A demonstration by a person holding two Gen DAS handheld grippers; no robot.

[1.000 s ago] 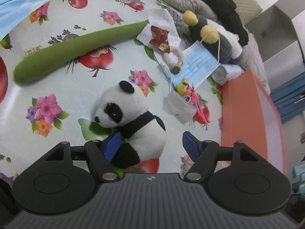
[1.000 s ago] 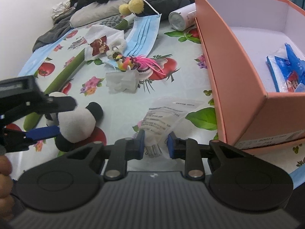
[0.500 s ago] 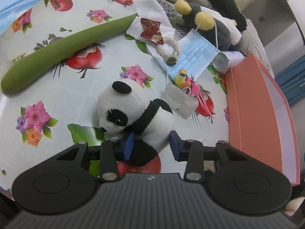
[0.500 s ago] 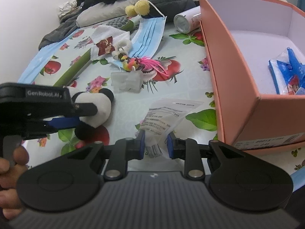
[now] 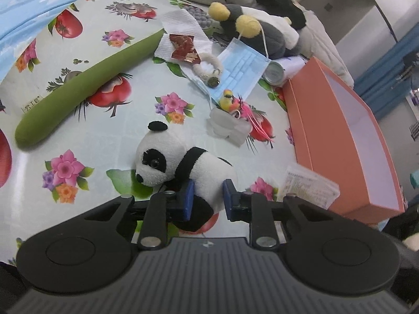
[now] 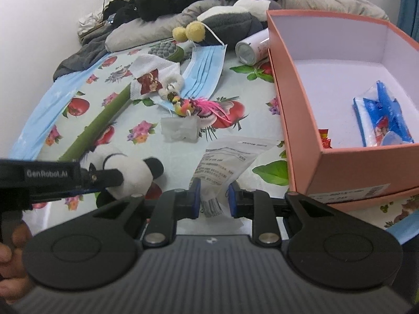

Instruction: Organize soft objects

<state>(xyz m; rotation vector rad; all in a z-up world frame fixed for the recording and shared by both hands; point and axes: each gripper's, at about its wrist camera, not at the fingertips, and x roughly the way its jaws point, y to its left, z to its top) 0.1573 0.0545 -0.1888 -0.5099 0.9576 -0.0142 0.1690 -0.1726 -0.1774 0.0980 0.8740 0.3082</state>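
Meanwhile, left tongs (image 5: 207, 196) clamp the panda (image 5: 183, 162); right tongs (image 6: 213, 200) pinch a packet (image 6: 225, 162); the box (image 6: 296, 120) ahead is nearly empty.

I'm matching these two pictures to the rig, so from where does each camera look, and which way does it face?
Left wrist: sits on the left gripper, looking down and forward at the panda between its fingers; only that gripper shows.
Right wrist: sits on the right gripper, facing the plastic packet and the orange box; the left gripper and the person's hand show at left.
Shared: panda, packet, box, face mask.
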